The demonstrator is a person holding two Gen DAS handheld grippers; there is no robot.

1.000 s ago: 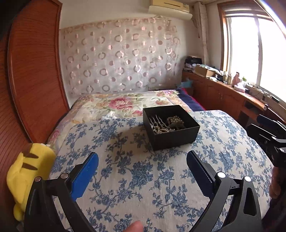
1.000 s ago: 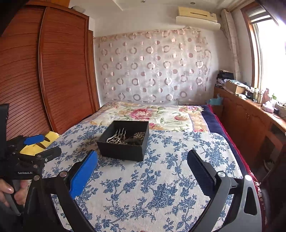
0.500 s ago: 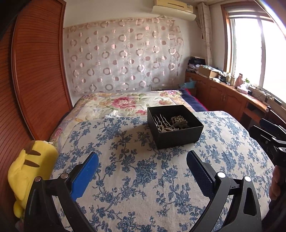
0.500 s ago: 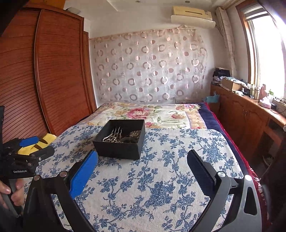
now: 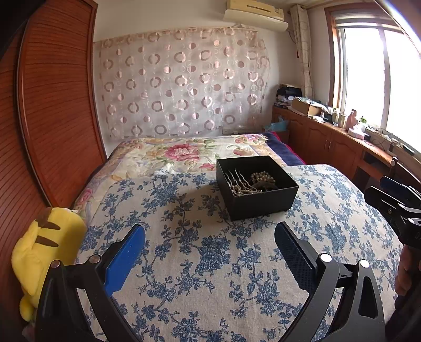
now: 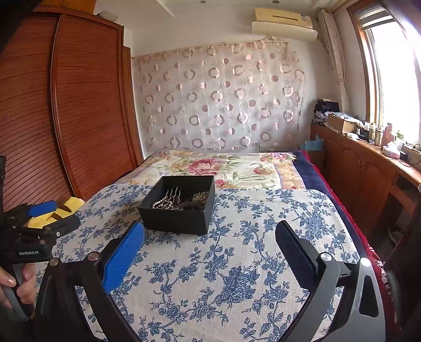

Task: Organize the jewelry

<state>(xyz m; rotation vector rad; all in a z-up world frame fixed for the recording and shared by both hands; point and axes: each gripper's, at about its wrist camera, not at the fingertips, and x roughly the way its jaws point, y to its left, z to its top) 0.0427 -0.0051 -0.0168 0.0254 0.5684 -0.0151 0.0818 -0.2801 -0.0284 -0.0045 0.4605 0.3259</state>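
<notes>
- The left tool was held with its pads wide apart and nothing between them, low over the bed and short of the black box.
- The right tool was likewise spread apart and empty, with the box ahead of it and to its left.
- The jewelry was seen gathered inside the open box: a pronged hair comb, a cluster of pearl beads and a pale beaded strand, all lying tangled together.
- A snag was judged the likeliest fault: if one piece were lifted, the strand could be dragged up with it by the comb's prongs.
- The box could be tipped or pushed across the soft cover if a pad were pressed on its rim, since no firm base was given by the bedding.
- A thin chain could be missed or pinched poorly by the broad pads, and a dropped piece could be lost against the busy print.
- The box was set on a blue floral cover, spread over a pink floral quilt.
- A wooden wardrobe, a circle-patterned curtain, a wall air conditioner, a cluttered worktop under a bright window, and a yellow plush toy at the bed's edge were noted.
</notes>
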